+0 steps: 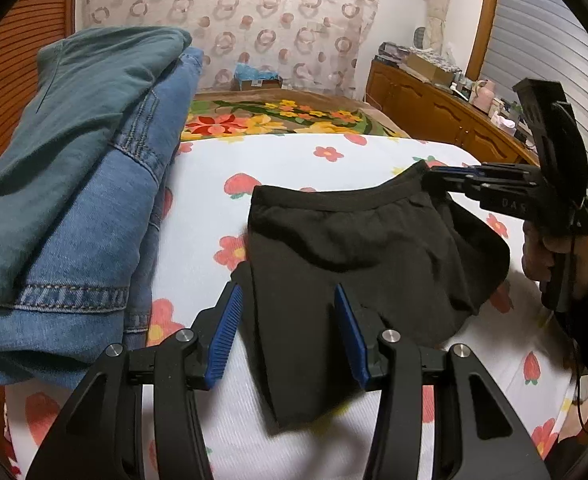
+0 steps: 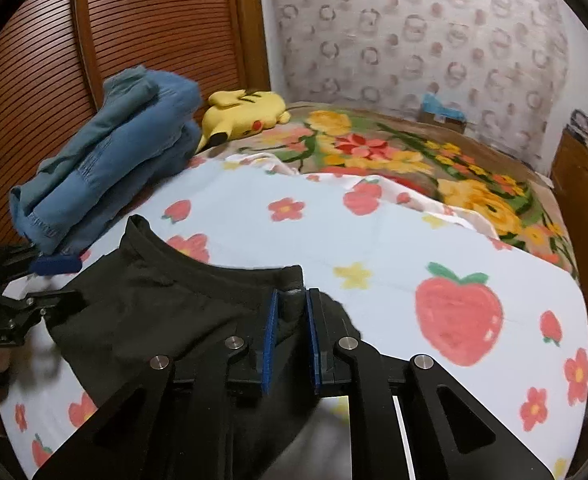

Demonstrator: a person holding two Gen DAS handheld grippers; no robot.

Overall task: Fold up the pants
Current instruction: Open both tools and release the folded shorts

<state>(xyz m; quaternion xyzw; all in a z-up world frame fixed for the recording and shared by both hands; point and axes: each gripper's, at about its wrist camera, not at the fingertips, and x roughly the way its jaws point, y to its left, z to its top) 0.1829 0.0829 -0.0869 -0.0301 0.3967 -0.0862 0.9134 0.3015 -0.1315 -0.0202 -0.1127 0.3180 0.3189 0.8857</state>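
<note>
Spread wide, the left gripper [image 1: 288, 334] hovered over the near edge of the black pants [image 1: 358, 256], gripping nothing. Those pants lay partly folded and rumpled on the strawberry sheet [image 2: 374, 240]. Right of them, the right gripper [image 2: 292, 328] was clamped on the waistband corner. Judging by this, final folds remained.

Your left gripper [image 1: 288, 322] is matte black, with two angular linkage arms on each side pierced by triangular cut-outs and pinned with round silver screws [image 1: 185, 336]. Its fingers carry ribbed blue pads [image 1: 224, 332]. Your right gripper [image 2: 290, 334] is built the same: black arms, silver screws, thin blue pads [image 2: 269, 340]. From the left wrist view its black body bears faint embossed lettering, a thin black cable runs beside it, and your right hand [image 1: 550, 250] shows bare skin below a dark sleeve.
</note>
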